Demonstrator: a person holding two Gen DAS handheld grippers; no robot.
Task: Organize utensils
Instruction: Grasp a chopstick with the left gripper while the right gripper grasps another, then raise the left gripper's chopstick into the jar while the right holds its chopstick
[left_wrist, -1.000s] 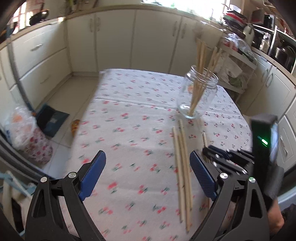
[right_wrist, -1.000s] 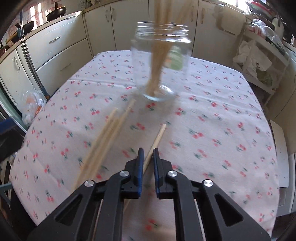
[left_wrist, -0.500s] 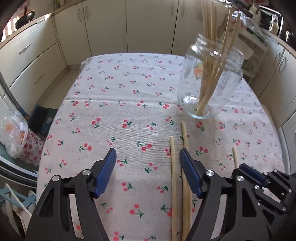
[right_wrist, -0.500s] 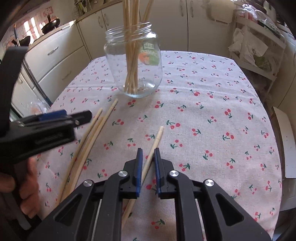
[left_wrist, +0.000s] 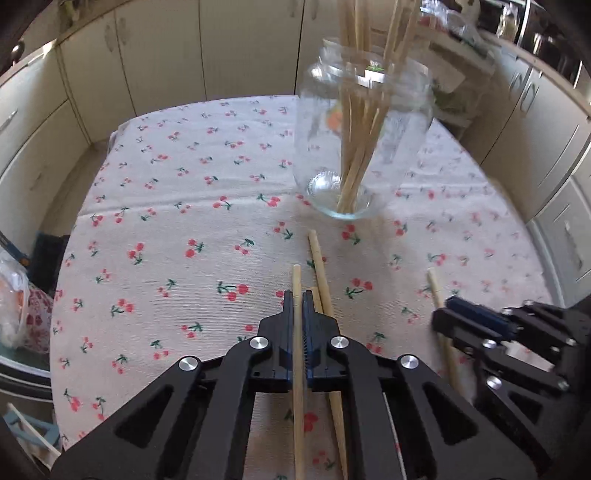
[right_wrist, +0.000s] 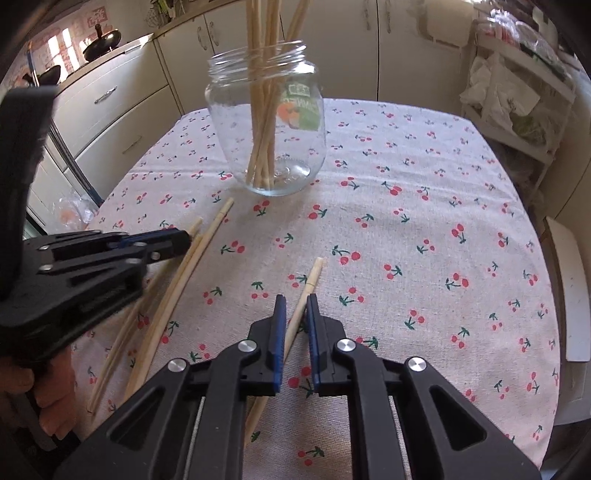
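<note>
My left tool (left_wrist: 298, 301) has just closed on one chopstick (left_wrist: 296, 280) lying on the desk (left_wrist: 184, 229); right tool (right_wrist: 295, 308) clamps another chopstick (right_wrist: 308, 284) (light, stiff, slippery; I hold near the thick end).

Clear glossy glass jar (right_wrist: 266, 125); pale matt wooden sticks (right_wrist: 173, 295); woven cherry-print cloth (right_wrist: 424, 221) over the desk; matt black plastic tools.

- Cream cabinets (left_wrist: 229, 48) lined the far wall, with drawers (right_wrist: 110, 110) on the left.
- A cherry-print cloth (right_wrist: 424, 206) covered the desk.
- A cluttered white shelf rack (right_wrist: 517, 85) stood at the right.
- Daylight fell across the cloth.
</note>
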